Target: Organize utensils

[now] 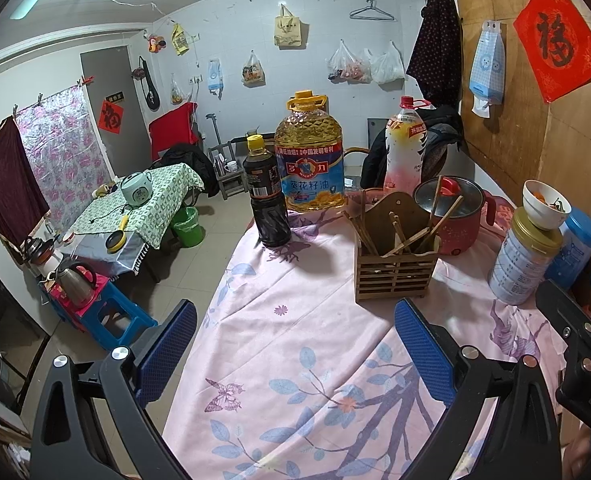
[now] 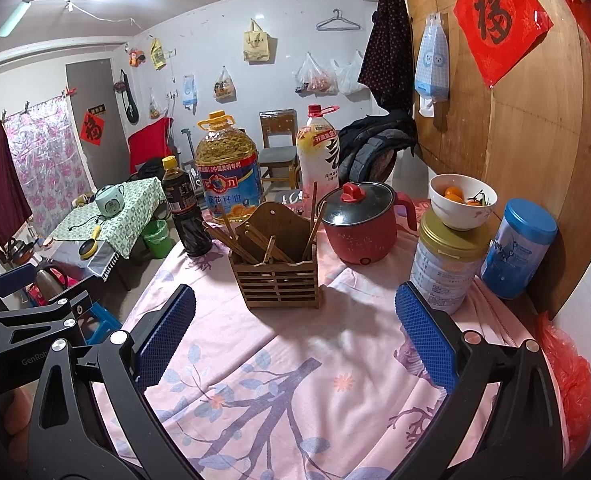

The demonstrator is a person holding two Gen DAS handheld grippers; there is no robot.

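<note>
The worktop (image 2: 295, 380) lies bare of loose utensils. On it, the wooden holder (image 2: 277, 276) carries the chopsticks (image 2: 247, 246), leaning every way, unsorted. Left gripper (image 1: 295, 356) and right gripper (image 2: 295, 344) hover nearby, jaws wide, empty.

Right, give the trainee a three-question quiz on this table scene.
1. True or false: the slatted wooden utensil holder holds chopsticks.
2. What sits on the gold-lidded white tin? A) red-knobbed lid B) white bowl C) dark bottle
3. Are the left gripper and right gripper holding anything?

Key: 1 true. 2 B, the white bowl. 3 No, both sets of fingers are spread with nothing between.
</note>
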